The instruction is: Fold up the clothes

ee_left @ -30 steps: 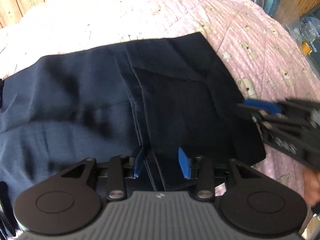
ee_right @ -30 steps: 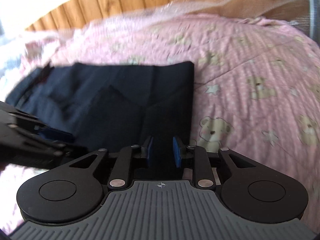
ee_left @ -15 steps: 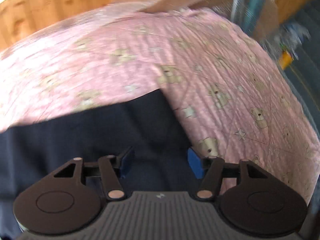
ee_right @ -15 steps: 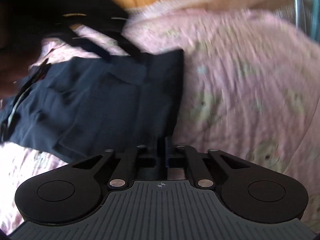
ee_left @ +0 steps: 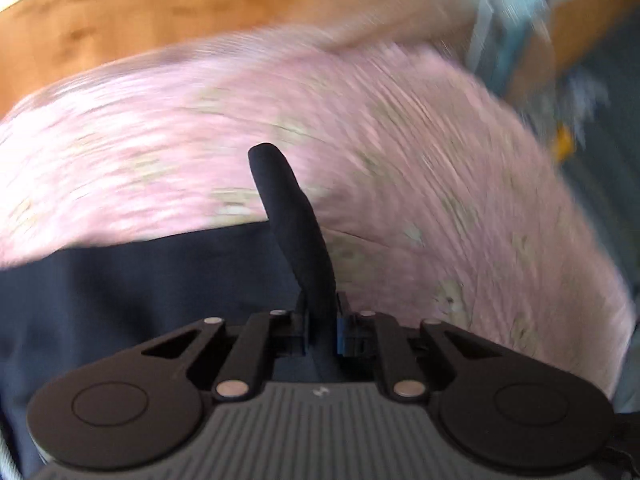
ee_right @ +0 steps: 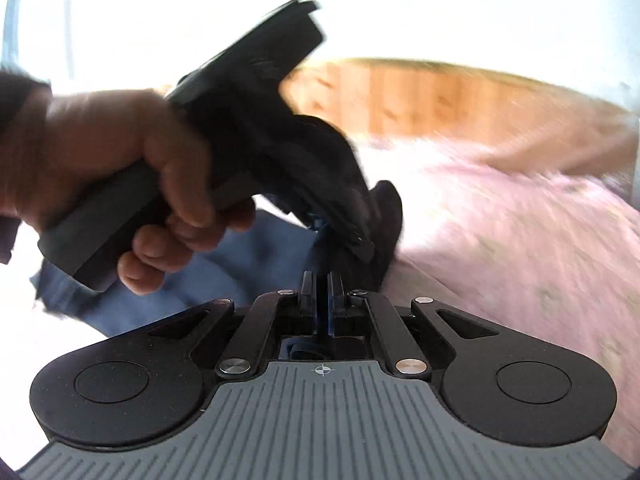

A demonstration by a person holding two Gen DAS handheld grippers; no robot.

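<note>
One garment (ee_left: 120, 300), dark navy, on quilt; pinched fold stands up over quilt's near part.
One quilt (ee_left: 400, 160), pink, blurred.
Two grippers: left gripper (ee_left: 322, 326) and right gripper (ee_right: 322, 304), each clamped on garment above quilt.
One hand (ee_right: 120, 160) in view, above quilt, gripping left gripper's handle.
One wooden wall (ee_left: 160, 20) behind quilt.
Blurred clutter beyond quilt's right edge: count cannot be told.
</note>
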